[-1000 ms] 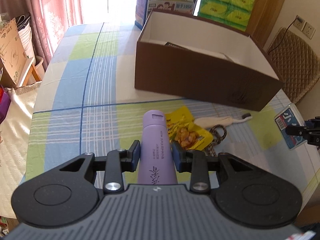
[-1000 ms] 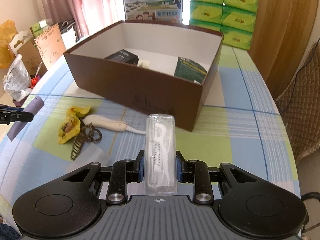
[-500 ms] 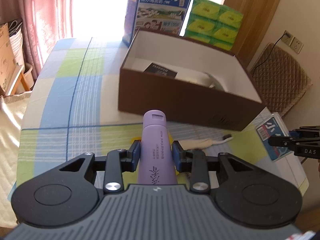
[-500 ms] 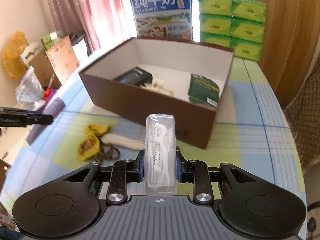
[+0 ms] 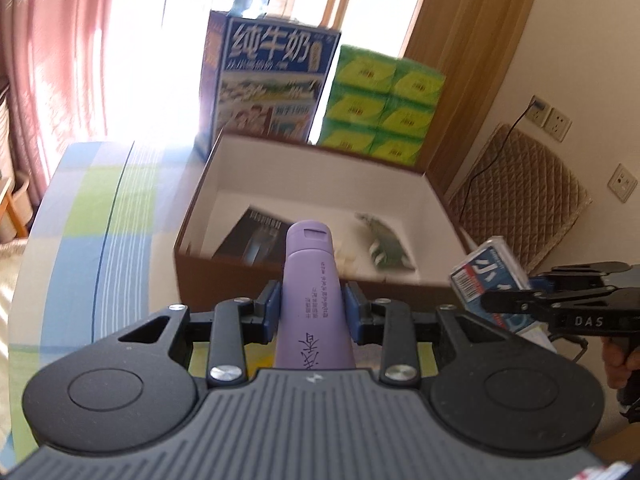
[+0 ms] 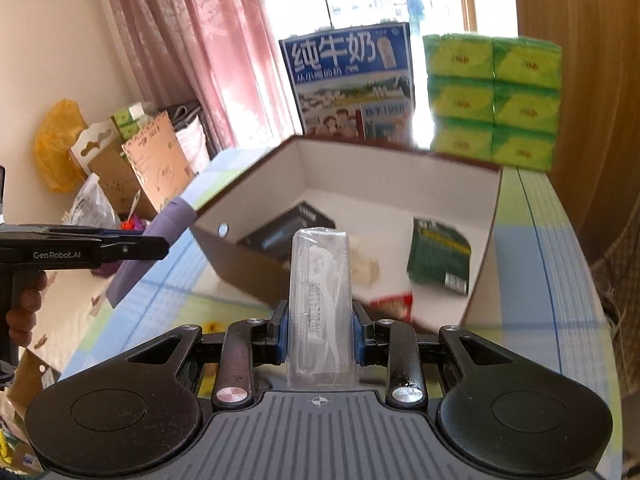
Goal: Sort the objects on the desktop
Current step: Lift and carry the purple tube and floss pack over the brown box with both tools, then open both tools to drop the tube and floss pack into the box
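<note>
My left gripper [image 5: 311, 307] is shut on a purple tube [image 5: 313, 292], whose cap points at the near wall of the open brown box [image 5: 224, 276]. My right gripper [image 6: 320, 330] is shut on a clear pack of floss picks [image 6: 320, 300], raised before the same brown box [image 6: 486, 264]. In the left wrist view the floss pack [image 5: 490, 276] shows its blue label at the right, held by the right gripper [image 5: 500, 300]. Seen from the right wrist, the purple tube [image 6: 156, 248] hangs at the left in the left gripper [image 6: 160, 246]. Inside the box lie a black packet [image 6: 288, 232] and a green packet [image 6: 438, 256].
A blue milk carton [image 5: 268, 80] and stacked green tissue packs [image 5: 384, 104] stand behind the box. A checked cloth [image 5: 88, 216] covers the table. A quilted chair [image 5: 520, 204] stands at the right, with pink curtains [image 6: 192, 40] and cardboard clutter [image 6: 132, 164] at the left. A red-edged item [image 6: 394, 304] lies near the box wall.
Both grippers have risen and moved forward toward the box with their items; the box interior now fills more of each view. The yellow snack bag and other table items have dropped out of sight.
</note>
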Tool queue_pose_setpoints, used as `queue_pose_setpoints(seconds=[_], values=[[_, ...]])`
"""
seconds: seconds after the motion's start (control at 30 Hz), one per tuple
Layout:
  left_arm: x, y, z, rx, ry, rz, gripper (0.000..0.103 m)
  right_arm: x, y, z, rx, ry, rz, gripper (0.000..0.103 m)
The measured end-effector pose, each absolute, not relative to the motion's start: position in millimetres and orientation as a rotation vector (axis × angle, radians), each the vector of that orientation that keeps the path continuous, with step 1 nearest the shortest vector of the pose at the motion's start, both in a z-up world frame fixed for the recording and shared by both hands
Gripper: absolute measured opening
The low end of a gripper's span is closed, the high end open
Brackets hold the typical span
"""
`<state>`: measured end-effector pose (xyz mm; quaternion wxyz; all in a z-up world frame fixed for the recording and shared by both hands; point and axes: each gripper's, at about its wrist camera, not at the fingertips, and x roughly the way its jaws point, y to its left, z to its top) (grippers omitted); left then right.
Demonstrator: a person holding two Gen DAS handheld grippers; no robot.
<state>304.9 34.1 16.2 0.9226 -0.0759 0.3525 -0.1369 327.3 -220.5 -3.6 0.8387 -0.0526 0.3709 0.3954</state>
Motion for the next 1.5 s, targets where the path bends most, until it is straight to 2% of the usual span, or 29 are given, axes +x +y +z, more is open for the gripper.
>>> queue_pose_setpoints(seconds=[0.43,0.8,1.07,1.23,1.33,1.4,1.5], values=[[419.4,5.3,19.7,-0.135,0.762,-0.312,0.029,419.6,-175.9,-8.6,-0.178,0.773,0.792,0.027],[537.5,-15.5,-38.4,-0.109,0.938,-0.206,0.029,487.9,-134.4,-61.5,-0.258,0.876,0.732,0.027],[578.9,-23.9,-68.0,-0.092,1.017,-0.166,0.029,521.4,-122.1,-91.2,-0.26,0.956,0.688,0.027],[588.9,-26.5,-69.8,-0.084,1.006,-0.154,0.027,529.1,-120.0,-95.3,-0.266,0.96,0.68,0.027],[590.5,-26.1,-66.1,-0.081,0.999,-0.156,0.03,530.5,-119.9,-95.0,-0.259,0.957,0.679,0.027],[589.4,-25.5,-64.1,-0.069,0.995,-0.156,0.037,530.4,-120.1,-93.8,-0.251,0.948,0.686,0.027],[585.4,-24.2,-61.9,-0.04,0.987,-0.146,0.041,528.5,-117.1,-90.6,-0.237,0.915,0.709,0.027]])
